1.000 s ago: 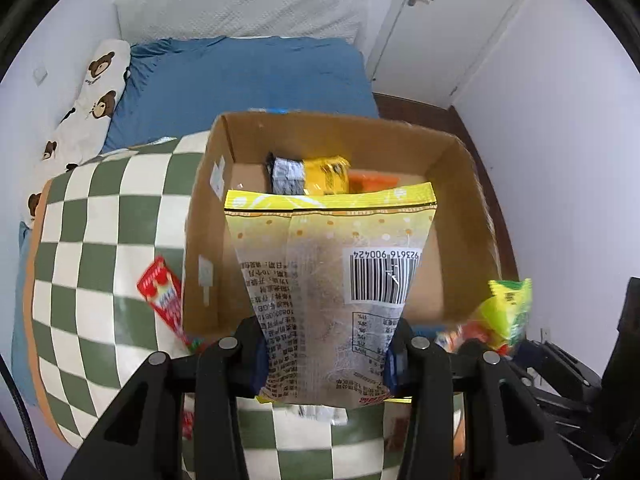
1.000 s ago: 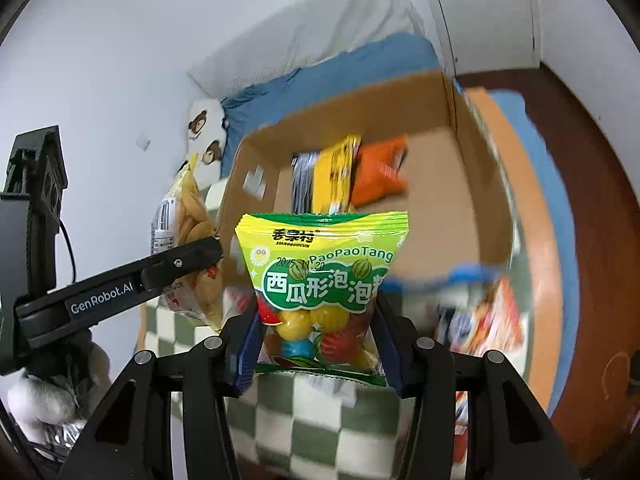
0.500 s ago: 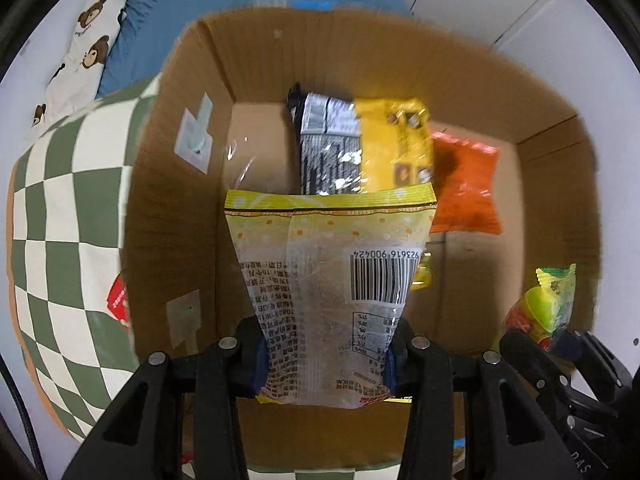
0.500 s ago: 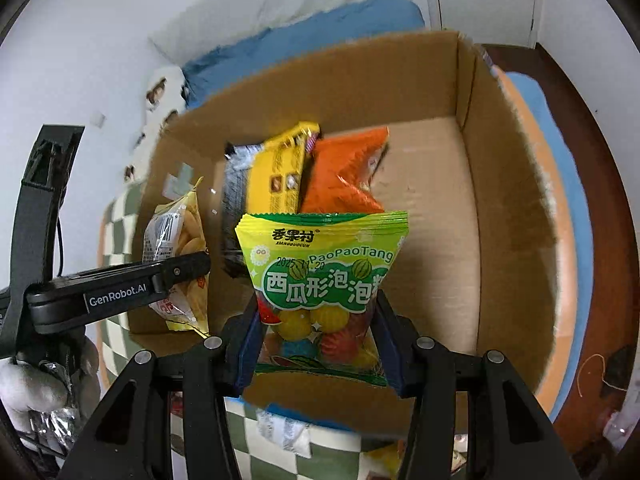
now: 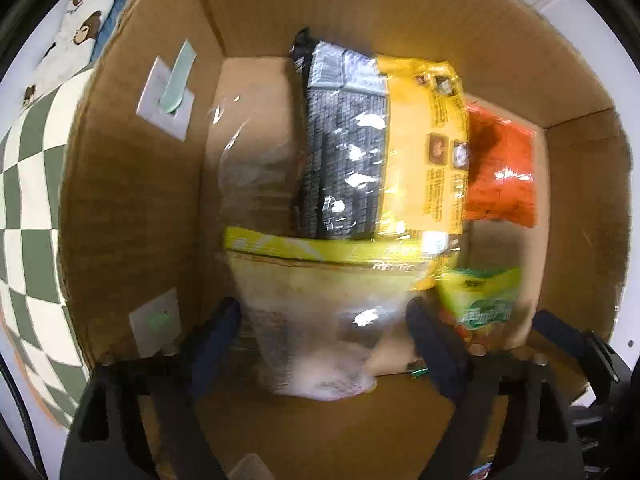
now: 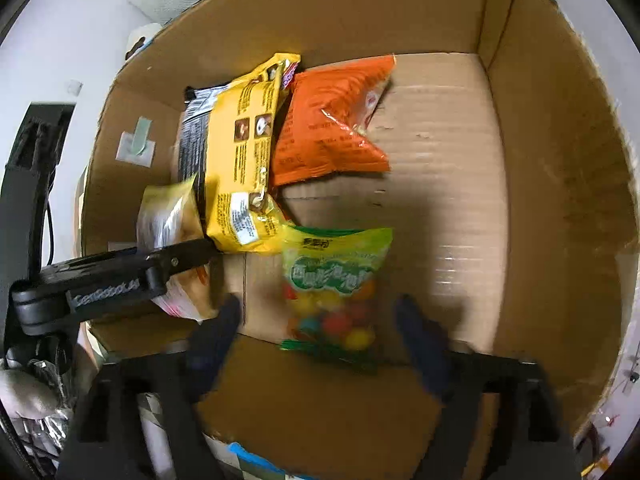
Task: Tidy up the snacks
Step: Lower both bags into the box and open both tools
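Note:
Both grippers hang inside the cardboard box [image 5: 132, 200], pointing down. My left gripper [image 5: 324, 336] has its jaws opening; the clear bag with a yellow top [image 5: 320, 300] sits blurred between them, loose from the pads. My right gripper [image 6: 318, 328] is opening too, and the green candy bag [image 6: 332, 280] lies on the box floor [image 6: 440, 200] between its spread fingers, untouched. A black pack [image 5: 344, 140], a yellow pack [image 5: 424, 152] and an orange pack [image 5: 500, 172] lie further back. In the right wrist view, the left gripper's finger [image 6: 180, 256] crosses the clear bag [image 6: 172, 216].
The box's tall walls [image 6: 560, 160] surround both grippers. A wide stretch of bare box floor lies right of the candy bag. Outside the box on the left are a green-and-white checkered cloth [image 5: 28, 184] and a bear-print pillow [image 5: 76, 24].
Both grippers sank from above the rim down into the box. Their jaws spread apart, letting go of the clear bag and the green candy bag, which dropped towards the floor.

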Motion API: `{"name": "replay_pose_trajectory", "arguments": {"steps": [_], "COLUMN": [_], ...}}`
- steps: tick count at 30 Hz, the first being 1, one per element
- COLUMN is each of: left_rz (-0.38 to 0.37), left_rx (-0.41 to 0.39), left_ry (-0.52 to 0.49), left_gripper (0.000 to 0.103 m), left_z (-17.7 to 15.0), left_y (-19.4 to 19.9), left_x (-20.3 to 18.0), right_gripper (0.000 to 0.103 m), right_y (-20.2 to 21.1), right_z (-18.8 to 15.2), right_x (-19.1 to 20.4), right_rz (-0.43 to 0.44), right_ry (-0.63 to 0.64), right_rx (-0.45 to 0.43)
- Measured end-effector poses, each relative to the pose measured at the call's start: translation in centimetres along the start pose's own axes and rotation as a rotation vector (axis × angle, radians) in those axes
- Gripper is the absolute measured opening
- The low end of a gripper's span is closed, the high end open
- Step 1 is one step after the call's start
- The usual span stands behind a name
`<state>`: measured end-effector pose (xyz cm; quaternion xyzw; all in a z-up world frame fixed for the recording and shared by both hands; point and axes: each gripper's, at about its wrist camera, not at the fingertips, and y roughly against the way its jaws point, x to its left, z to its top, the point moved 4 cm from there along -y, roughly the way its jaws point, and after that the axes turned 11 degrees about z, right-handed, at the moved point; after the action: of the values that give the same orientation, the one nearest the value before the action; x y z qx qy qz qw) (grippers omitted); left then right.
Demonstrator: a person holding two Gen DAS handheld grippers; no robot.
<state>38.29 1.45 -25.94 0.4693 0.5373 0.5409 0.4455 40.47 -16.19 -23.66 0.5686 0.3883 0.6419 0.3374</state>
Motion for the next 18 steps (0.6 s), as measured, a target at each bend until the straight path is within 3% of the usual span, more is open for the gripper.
{"name": "replay_pose_trajectory", "arguments": {"steps": [8,18], "left_rz": [-0.02,0.017], "left_rx": [-0.07,-0.283], "left_ry": [0.015,0.042], "left_gripper": [0.091,0.091], "left_z": [-0.4,-2.9], "left_y": [2.6,8.5], "left_x": [-0.2,1.0], "right_gripper": [0.093,0.093], "right_y": [1.4,5.8], "right_z": [0.3,-1.0], "right_x": [-0.5,0.7], "right_rz": [-0.049,-0.104], "right_ry": [0.0,0.055], "right_rx": [-0.037,-0.175]}}
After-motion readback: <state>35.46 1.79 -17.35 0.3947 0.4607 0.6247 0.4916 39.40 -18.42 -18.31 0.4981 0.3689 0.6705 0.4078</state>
